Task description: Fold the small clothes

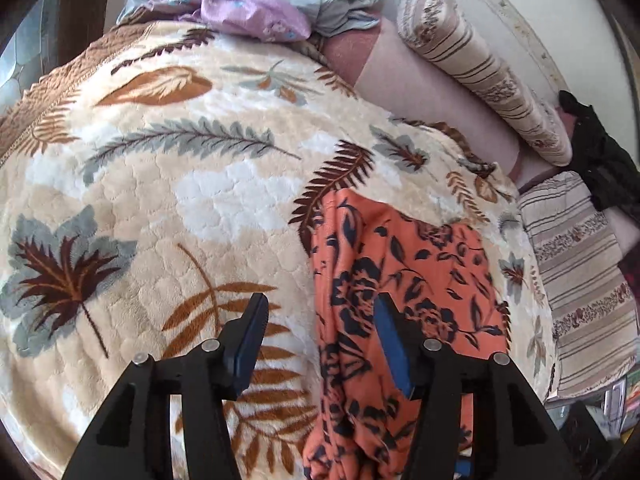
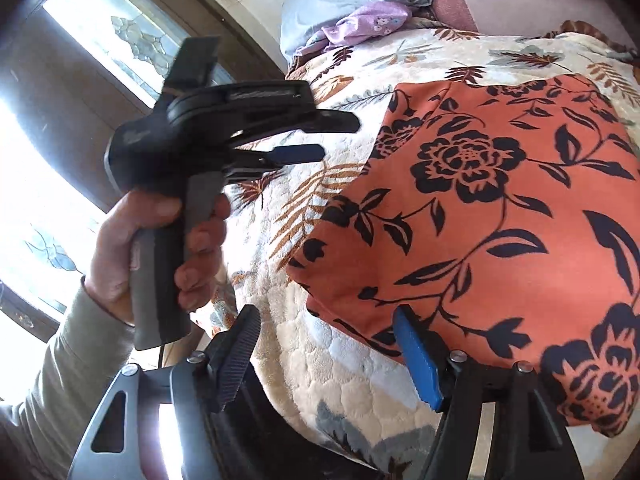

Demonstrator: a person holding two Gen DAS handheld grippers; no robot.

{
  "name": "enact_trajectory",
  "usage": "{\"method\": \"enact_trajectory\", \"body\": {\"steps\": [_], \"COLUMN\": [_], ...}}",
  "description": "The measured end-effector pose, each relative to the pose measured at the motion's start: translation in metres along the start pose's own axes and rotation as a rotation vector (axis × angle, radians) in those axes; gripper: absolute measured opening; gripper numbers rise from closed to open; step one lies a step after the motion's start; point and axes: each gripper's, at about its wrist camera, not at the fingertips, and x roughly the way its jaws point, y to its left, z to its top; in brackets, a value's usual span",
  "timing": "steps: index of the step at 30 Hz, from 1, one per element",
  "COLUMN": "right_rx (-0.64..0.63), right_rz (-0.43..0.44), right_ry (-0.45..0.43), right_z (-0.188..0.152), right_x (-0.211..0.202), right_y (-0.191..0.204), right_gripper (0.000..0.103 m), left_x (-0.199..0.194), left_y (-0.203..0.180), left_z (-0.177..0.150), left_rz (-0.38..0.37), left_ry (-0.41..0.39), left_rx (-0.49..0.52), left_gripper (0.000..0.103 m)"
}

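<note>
2 grippers are in play, and both stand spread with nothing between the fingers: your left gripper (image 1: 320, 330) hovers over the left edge of the orange floral garment (image 1: 400, 280), and your right gripper (image 2: 326, 350) sits at its near corner. From the right wrist view, the left one is held up in your hand (image 2: 160, 252), off the cloth. 1 garment lies on the leaf-print blanket (image 1: 160, 180), partly bunched, so you look to be between folds. Next, you likely need to catch an edge with each gripper and carry it across. Beyond it lie 2 striped cushions (image 1: 480, 68) and 1 lilac cloth (image 1: 256, 14).
</note>
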Motion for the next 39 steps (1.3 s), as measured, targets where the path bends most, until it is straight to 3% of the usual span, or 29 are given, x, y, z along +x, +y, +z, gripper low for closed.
{"method": "enact_trajectory", "body": {"steps": [2, 4, 7, 9, 12, 16, 19, 21, 25, 28, 30, 32, 33, 36, 39], "right_rx": [0.050, 0.096, 0.171, 0.232, 0.325, 0.337, 0.369, 0.411, 0.531, 0.555, 0.553, 0.503, 0.468, 0.336, 0.337], "right_rz": [0.015, 0.019, 0.003, -0.018, 0.023, 0.062, 0.084, 0.063, 0.042, 0.050, 0.061, 0.052, 0.030, -0.084, -0.116], "right_ry": [-0.054, -0.103, -0.136, -0.128, -0.120, -0.159, -0.205, -0.229, -0.205, -0.143, -0.094, -0.025, -0.003, -0.010, 0.010], "right_z": [-0.002, 0.000, 0.003, 0.002, -0.003, -0.003, -0.004, -0.004, -0.004, 0.003, 0.009, 0.013, 0.015, 0.018, 0.007], "right_x": [-0.023, -0.043, -0.066, -0.071, -0.079, -0.098, -0.115, -0.122, -0.119, -0.101, -0.081, -0.062, -0.056, -0.062, -0.059], "right_y": [-0.014, -0.028, -0.052, -0.071, -0.100, -0.104, -0.114, -0.129, -0.166, -0.180, -0.182, -0.177, -0.170, -0.146, -0.152], "right_gripper": [0.072, 0.072, 0.075, 0.075, 0.074, 0.075, 0.075, 0.075, 0.076, 0.076, 0.076, 0.068, 0.043, 0.033, 0.031], "left_x": [-0.018, -0.012, 0.023, 0.016, 0.005, -0.018, -0.033, -0.029, 0.004, 0.043, 0.045, 0.044, 0.043, 0.043, 0.045], "left_y": [-0.012, -0.016, -0.007, 0.000, -0.001, -0.030, -0.054, -0.065, -0.067, -0.050, -0.035, -0.029, -0.029, -0.028, -0.026], "left_z": [-0.016, -0.038, -0.079, -0.092, -0.088, -0.073, -0.061, -0.054, -0.054, -0.068, -0.074, -0.076, -0.076, -0.079, -0.084], "left_rz": [-0.012, 0.002, 0.142, 0.118, 0.131, 0.185, 0.160, 0.163, 0.212, 0.323, 0.265, 0.244, 0.249, 0.248, 0.237], "left_ry": [-0.023, 0.037, 0.182, 0.127, 0.128, 0.051, -0.037, -0.079, -0.052, 0.058, 0.036, 0.035, 0.034, 0.027, 0.015], "left_rx": [0.038, 0.051, 0.051, 0.014, -0.021, 0.077, 0.128, 0.149, 0.155, 0.132, 0.040, 0.015, 0.025, 0.037, 0.036], "left_gripper": [0.056, 0.056, 0.057, 0.058, 0.058, 0.058, 0.058, 0.066, 0.067, 0.068, 0.071, 0.071, 0.071, 0.071, 0.073]}}
